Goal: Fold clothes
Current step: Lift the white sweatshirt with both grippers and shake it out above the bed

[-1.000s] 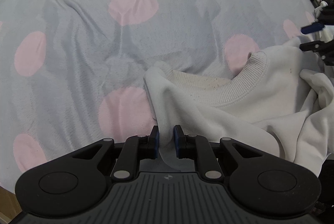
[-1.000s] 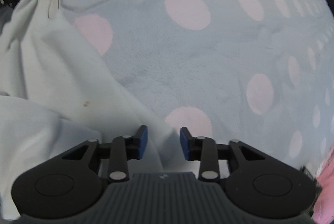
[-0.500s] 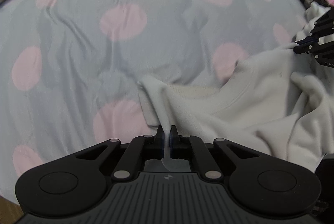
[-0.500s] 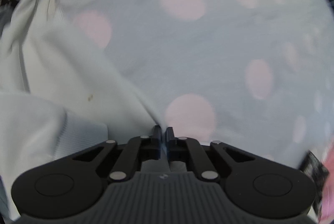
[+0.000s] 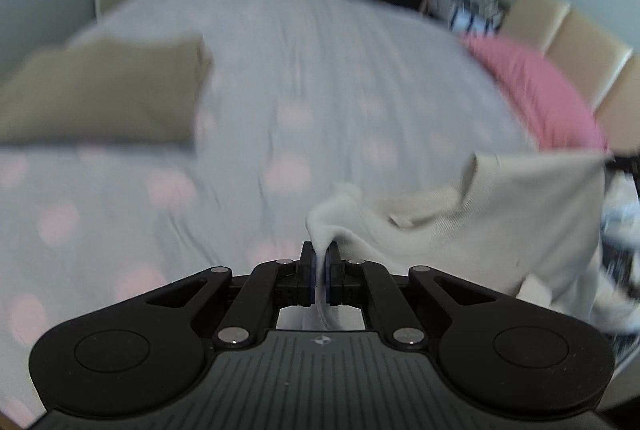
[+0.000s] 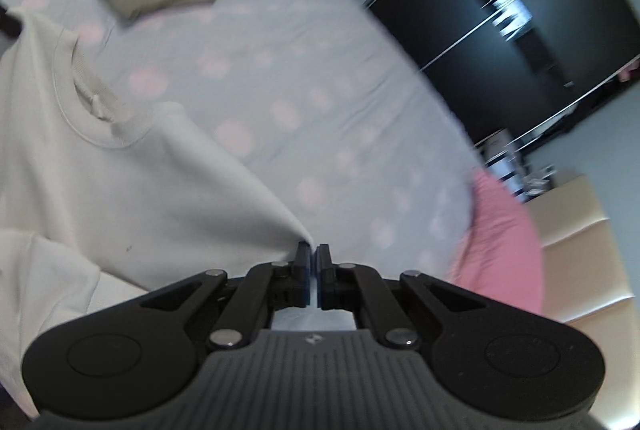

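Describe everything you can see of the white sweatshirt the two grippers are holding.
The white sweatshirt is off-white and looks like a soft, thick knit, with a ribbed round collar and a small tag inside it. It hangs spread between the left gripper and right gripper, each with jaws pinched on a shoulder edge, above the dotted bedspread. A small dark speck marks its chest; the lower part is folded and out of view.

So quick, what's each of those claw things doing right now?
Left gripper: closed, pinching the white sweatshirt.
Right gripper: closed on the same sweatshirt's other shoulder.
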`<action>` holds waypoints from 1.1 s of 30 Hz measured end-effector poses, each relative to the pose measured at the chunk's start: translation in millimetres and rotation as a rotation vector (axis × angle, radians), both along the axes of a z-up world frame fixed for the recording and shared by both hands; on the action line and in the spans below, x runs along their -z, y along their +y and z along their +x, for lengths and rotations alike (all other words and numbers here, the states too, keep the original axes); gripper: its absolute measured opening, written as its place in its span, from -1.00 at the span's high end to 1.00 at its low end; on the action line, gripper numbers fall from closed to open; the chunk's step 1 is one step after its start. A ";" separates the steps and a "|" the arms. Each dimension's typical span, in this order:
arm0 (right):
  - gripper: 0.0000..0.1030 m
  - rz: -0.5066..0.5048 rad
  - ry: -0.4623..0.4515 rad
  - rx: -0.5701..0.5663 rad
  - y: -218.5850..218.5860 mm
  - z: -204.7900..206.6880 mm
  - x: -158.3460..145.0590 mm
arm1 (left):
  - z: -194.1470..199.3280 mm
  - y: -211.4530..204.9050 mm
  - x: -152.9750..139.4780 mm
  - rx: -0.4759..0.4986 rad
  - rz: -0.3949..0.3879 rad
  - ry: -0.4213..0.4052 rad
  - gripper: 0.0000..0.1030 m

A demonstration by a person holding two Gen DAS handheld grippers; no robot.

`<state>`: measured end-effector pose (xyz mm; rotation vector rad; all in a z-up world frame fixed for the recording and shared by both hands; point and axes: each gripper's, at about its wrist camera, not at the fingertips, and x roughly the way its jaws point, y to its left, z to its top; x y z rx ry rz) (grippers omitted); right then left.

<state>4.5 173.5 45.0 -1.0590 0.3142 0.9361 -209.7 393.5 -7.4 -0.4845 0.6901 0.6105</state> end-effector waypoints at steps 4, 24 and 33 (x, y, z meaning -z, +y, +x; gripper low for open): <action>0.95 0.160 -0.026 -0.002 -23.2 -26.6 -55.8 | -15.1 15.7 -76.4 -0.061 0.133 -0.116 0.95; 0.95 0.126 0.527 0.101 -92.9 -38.9 100.3 | 9.6 30.3 65.5 0.002 0.008 0.306 0.95; 0.94 -0.152 0.713 -0.030 -81.6 -81.1 202.4 | 10.6 19.9 132.2 0.081 -0.015 0.573 0.95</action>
